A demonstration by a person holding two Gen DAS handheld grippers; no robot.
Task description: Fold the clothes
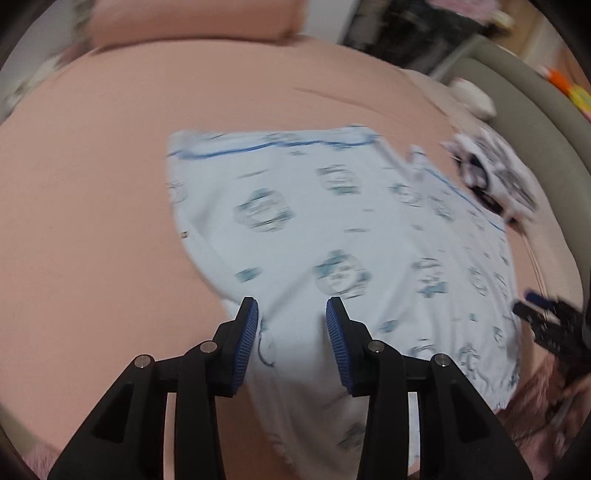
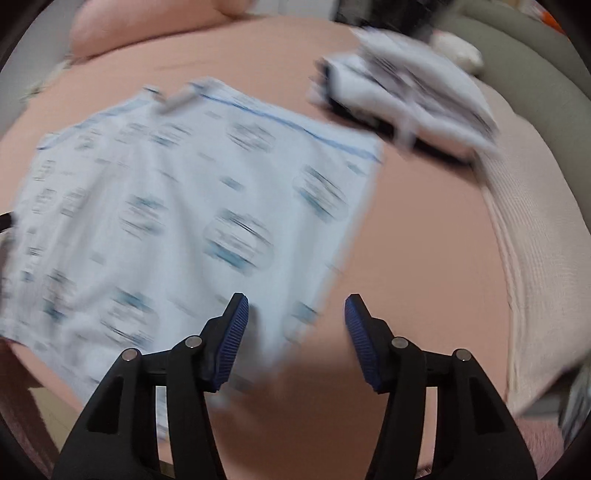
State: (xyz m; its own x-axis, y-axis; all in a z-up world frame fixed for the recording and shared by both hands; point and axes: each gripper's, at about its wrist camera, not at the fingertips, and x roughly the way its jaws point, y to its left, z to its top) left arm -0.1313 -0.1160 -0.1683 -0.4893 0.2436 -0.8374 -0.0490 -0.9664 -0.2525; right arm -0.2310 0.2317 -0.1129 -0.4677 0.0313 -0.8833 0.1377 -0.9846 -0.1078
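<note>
Garment: a pale blue printed garment [image 1: 332, 229] lies spread flat on the pink bed [image 1: 92, 221], with a darker blue stripe along its far edge; the print is blurred in both views.
Left tongs: the left tongs [image 1: 291, 306] hang over the garment's near edge, spread apart, the blue pads [image 1: 245, 343] pressing on nothing; cloth shows below the gap.
Right tongs: the right tongs [image 2: 296, 301] are spread wide over the garment's near right corner; the left pad sits over cloth, the right one over bare sheet, nothing pinched.
Other clothes: a black-and-white folded pile [image 2: 406, 92] lies beyond the garment's far right corner, apart from it.
Bed edge: a cream ribbed blanket [image 2: 535, 240] runs along the right side.
Pillow: a pink pillow [image 1: 192, 18] lies at the far end.
</note>
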